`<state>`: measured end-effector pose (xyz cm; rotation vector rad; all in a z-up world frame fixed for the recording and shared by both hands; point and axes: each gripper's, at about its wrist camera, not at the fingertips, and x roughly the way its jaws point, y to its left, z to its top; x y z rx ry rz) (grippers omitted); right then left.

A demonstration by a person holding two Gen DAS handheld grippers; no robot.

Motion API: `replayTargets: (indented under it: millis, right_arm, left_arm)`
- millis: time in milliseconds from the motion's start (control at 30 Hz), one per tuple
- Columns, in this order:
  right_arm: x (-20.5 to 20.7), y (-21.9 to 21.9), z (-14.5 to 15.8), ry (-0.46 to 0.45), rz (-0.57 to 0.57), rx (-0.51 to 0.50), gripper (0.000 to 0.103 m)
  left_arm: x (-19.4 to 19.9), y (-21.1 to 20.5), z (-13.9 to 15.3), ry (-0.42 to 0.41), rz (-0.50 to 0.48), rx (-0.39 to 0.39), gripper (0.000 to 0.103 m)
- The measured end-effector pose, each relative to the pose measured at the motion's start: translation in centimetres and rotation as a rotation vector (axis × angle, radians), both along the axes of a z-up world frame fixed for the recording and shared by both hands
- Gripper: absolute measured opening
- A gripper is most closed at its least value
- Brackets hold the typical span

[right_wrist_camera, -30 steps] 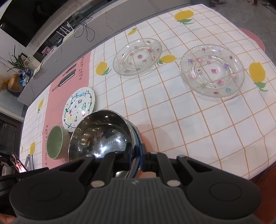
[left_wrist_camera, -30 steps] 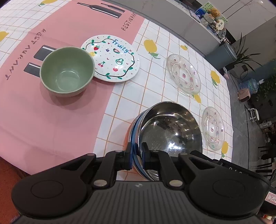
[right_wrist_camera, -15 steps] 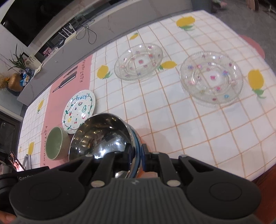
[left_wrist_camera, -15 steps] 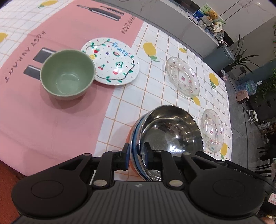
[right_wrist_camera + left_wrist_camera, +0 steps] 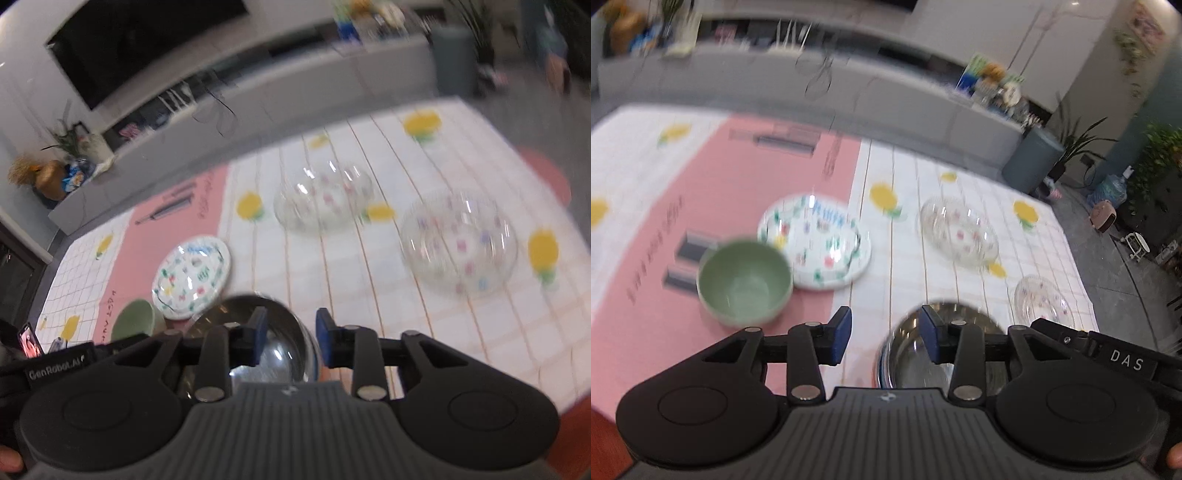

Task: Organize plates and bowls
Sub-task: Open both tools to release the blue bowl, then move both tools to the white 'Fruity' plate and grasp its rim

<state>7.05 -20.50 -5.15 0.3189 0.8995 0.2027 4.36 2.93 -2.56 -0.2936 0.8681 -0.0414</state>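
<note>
Two grippers are in view above the near edge of a table (image 5: 960, 184) covered with a checked, lemon-printed cloth that carries a pink panel on its left part. Left gripper (image 5: 885, 338): jaws opening, blue pads spread apart, nothing pinched; the left rim of the steel bowl (image 5: 912, 354) lies below the gap, clear of both pads. Right gripper (image 5: 289, 341): jaws opening, pads spread, nothing gripped; the right rim of the same steel bowl (image 5: 273, 332) shows in the gap between them without contact. Steel bowl position: on the cloth at the near edge, between the two grippers, with a blue band visible along its outer side. Green bowl (image 5: 744, 282): upright on the pink panel, left of the steel bowl and just beside the fruit-pattern plate (image 5: 816, 245), whose near-left edge it overlaps in the left wrist view. First glass plate (image 5: 958, 230): on the checked area, right of the fruit-pattern plate and apart from it. Second glass plate (image 5: 1041, 299): nearer and further right, close to the table's right edge. Both views are motion-blurred, so fine print on the plates cannot be read.
</note>
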Motion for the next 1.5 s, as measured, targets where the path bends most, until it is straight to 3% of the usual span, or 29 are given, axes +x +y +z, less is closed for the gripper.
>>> replayTargets:
  millis: [33, 133, 300, 500, 700, 1000, 1267, 1500]
  right_arm:
    - [0.0, 0.3, 0.4, -0.018, 0.012, -0.003, 0.039]
    - [0.5, 1.3, 1.1, -0.051, 0.046, -0.002, 0.04]
    - [1.7, 3.2, 1.4, -0.077, 0.069, -0.041, 0.04]
    - [4.2, 6.0, 0.8, -0.073, 0.085, -0.095, 0.04]
    - [7.8, 9.9, -0.9, 0.007, 0.152, -0.159, 0.04]
    - [12.7, 14.5, -4.6, 0.159, 0.205, -0.166, 0.04]
    - [16.6, 16.3, -7.1, 0.267, 0.176, -0.178, 0.04]
    - [20.7, 15.1, -9.4, 0.419, 0.111, -0.079, 0.04]
  left_arm:
    - [0.1, -0.1, 0.4, -0.017, -0.011, 0.03, 0.047]
    - [0.3, 0.0, 1.4, -0.081, 0.004, 0.115, 0.047]
    - [1.4, 1.9, 2.2, -0.114, 0.025, 0.119, 0.047]
    - [3.3, 4.3, 1.9, -0.118, 0.001, 0.166, 0.048]
    - [5.8, 6.8, 0.6, -0.046, 0.047, 0.195, 0.054]
    - [8.9, 12.1, -2.9, 0.061, 0.083, 0.076, 0.056]
    - [12.7, 15.2, -6.7, 0.192, 0.076, -0.109, 0.056]
    - [15.7, 16.4, -9.6, 0.261, 0.06, -0.188, 0.055]
